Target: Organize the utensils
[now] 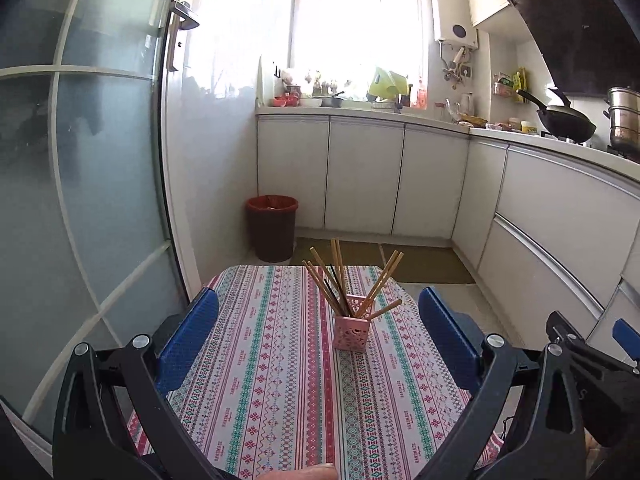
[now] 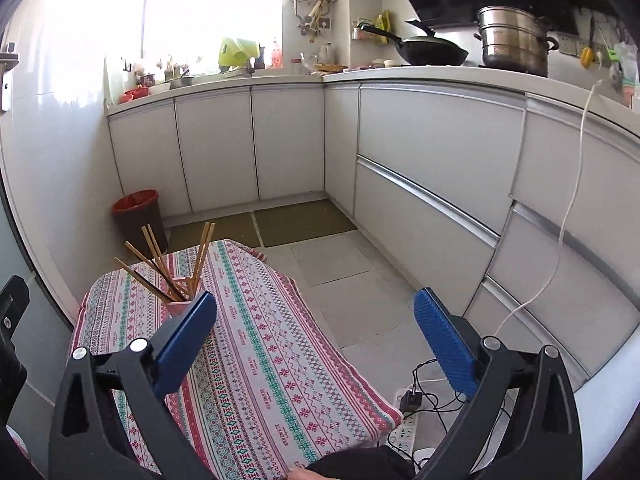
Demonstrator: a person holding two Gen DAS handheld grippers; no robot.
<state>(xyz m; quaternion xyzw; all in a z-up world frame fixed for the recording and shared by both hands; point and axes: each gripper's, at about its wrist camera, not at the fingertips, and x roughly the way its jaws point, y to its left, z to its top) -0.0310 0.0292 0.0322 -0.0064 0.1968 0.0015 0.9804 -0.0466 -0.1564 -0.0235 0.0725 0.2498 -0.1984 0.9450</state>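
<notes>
A pink pierced holder (image 1: 351, 333) stands upright near the middle of the patterned tablecloth (image 1: 272, 360), with several wooden chopsticks (image 1: 340, 276) and a dark one fanned out of it. My left gripper (image 1: 320, 304) hangs above the near part of the table, jaws wide apart and empty, the holder framed between its blue pads (image 1: 188, 340). My right gripper (image 2: 316, 304) is open and empty too, off the table's right side over the floor. In the right wrist view the holder (image 2: 178, 307) sits half hidden behind the left blue pad (image 2: 188, 336), its chopsticks (image 2: 160, 260) sticking up.
A red-lined bin (image 1: 272, 226) stands on the floor beyond the table. White cabinets (image 1: 360, 172) line the back and right. A frosted glass door (image 1: 80, 200) is close on the left. A power strip with cables (image 2: 404, 426) lies on the floor by the table's right corner.
</notes>
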